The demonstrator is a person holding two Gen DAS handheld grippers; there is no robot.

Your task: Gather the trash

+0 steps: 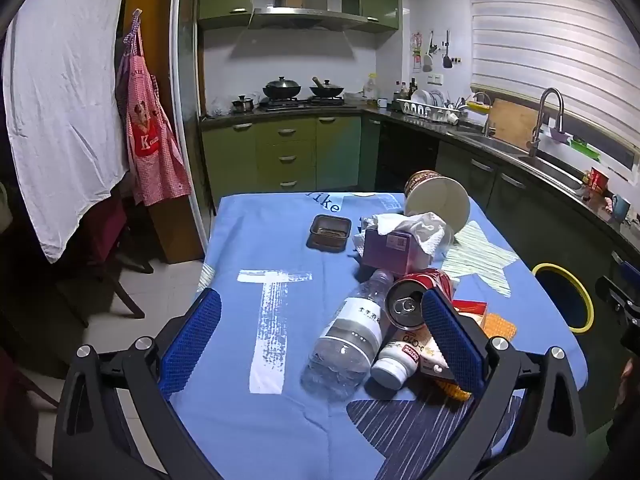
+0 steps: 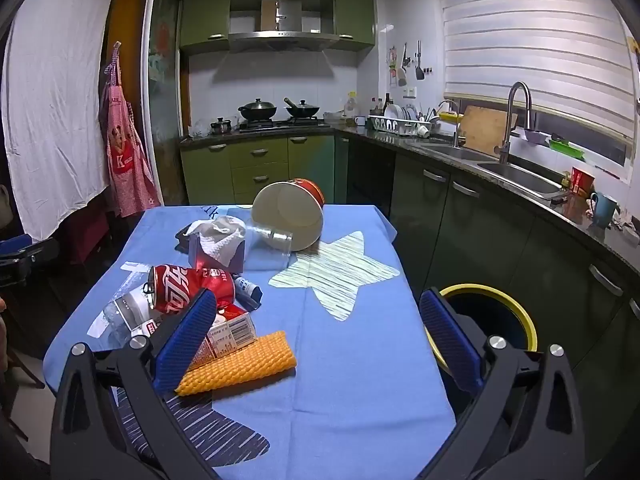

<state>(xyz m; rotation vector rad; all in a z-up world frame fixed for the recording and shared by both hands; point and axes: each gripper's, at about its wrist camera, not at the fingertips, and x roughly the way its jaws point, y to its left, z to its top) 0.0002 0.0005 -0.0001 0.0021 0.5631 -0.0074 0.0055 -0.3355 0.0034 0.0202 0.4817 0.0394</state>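
**Both tools spread wide above the pile of trash on the table**

Left wrist view: the left tool is hovering over the near end of the table with its blue-padded fingers standing wide apart and gripping nothing. The red soda can is lying on its side in the heap, its pull-tab end facing the camera. Just left of the can, a clear water bottle is lying flat and touching it. A small white bottle is lying just below the can, pressed against the water bottle. Beyond the can, a purple tissue box is sitting with crumpled white tissue on top, and a tipped paper bucket is resting behind the box. A dark shallow tray is lying apart from the can, farther off and to its left. Right of the can, past the table edge, a yellow-rimmed bin is standing on the floor.

Right wrist view: the right tool is hanging over the table's near right part, its fingers likewise fully spread and empty. The soda can is lying left of the tool's left finger. An orange mesh sleeve is lying flat nearer the camera than the can, beside a small printed carton. The bin is showing behind the right finger, well right of the can.
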